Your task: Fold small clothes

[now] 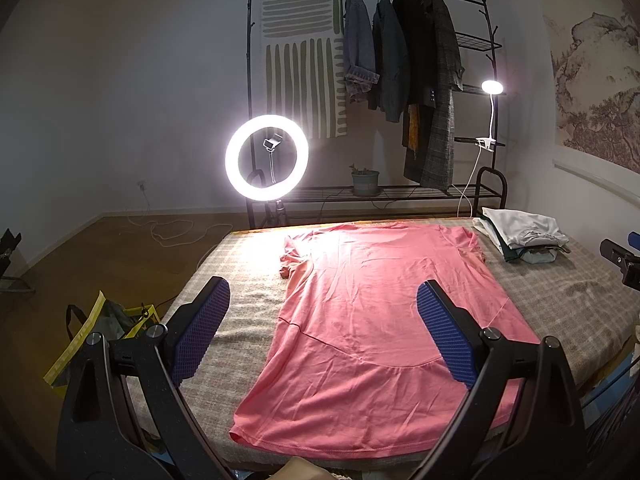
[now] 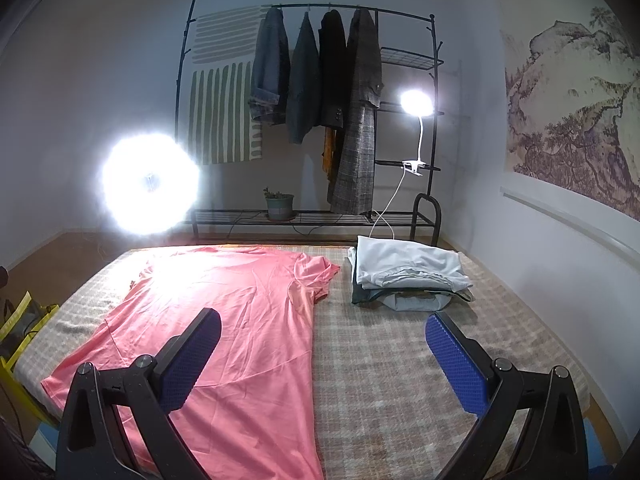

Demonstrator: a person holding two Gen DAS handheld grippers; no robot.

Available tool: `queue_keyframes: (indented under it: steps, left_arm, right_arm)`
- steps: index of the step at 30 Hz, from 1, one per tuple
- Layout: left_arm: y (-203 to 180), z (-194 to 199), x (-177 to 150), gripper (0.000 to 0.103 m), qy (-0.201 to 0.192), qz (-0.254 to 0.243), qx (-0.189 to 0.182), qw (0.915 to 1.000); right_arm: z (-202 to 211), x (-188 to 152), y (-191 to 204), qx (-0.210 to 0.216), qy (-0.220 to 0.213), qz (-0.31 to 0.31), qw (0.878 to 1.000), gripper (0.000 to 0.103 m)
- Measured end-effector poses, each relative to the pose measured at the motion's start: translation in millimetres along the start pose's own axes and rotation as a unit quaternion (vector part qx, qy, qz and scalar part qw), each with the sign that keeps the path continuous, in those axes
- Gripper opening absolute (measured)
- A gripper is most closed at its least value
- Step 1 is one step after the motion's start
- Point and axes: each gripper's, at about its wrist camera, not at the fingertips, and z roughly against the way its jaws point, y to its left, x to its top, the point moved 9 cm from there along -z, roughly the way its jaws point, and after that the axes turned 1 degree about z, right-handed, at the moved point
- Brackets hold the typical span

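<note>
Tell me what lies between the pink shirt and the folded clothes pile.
Only bare plaid bed cover separates the pink shirt from the folded pile, clearest in the right wrist view.

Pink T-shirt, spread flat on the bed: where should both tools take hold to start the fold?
Probably the near hem corners of the pink T-shirt: the left tool from the bed's near-left edge, the right tool from the near-right. The shirt lies flat with its sleeves at the far end, so the hem is the closest free edge, and both tools are open and empty.
</note>
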Motion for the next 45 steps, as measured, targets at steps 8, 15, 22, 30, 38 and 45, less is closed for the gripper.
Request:
queue_keyframes:
  steps: [8,15,22,30,38,45]
  left_arm:
    - [-2.2,0.9,-0.6,0.097,0.000,-0.001,0.001,1.0000]
    - [0.2,0.8,-1.9,0.097,0.001,0.000,0.000,1.0000]
    - [-3.4,0.9,-0.7,0.097,-0.002,-0.002,0.003,1.0000]
    - [-3.7,0.8,-0.3,0.097,-0.001,-0.002,0.002,1.0000]
    - [-3.5,0.9,-0.2,0.097,-0.001,-0.003,0.003,1.0000]
    - [-3.8,0.7,-0.5,0.097,-0.001,-0.003,0.003,1.0000]
  right_arm:
    - [0.1,-0.8,0.7,0.000,0.000,0.000,1.000,0.103]
    - [-0.9,-1.7,1.5,0.001,0.001,-0.001,1.000,0.103]
    - [-2.4,-3.1,2.5,0.002,0.003,-0.005,1.000,0.103]
    - [-3.0,-3.4,1.3,0.002,0.003,-0.008,1.000,0.103]
    - [-2.9,-3.8,1.9,0.003,0.004,-0.008,1.000,0.103]
    - [-3.0,-3.7,-0.1,0.003,0.005,-0.011,1.000,0.103]
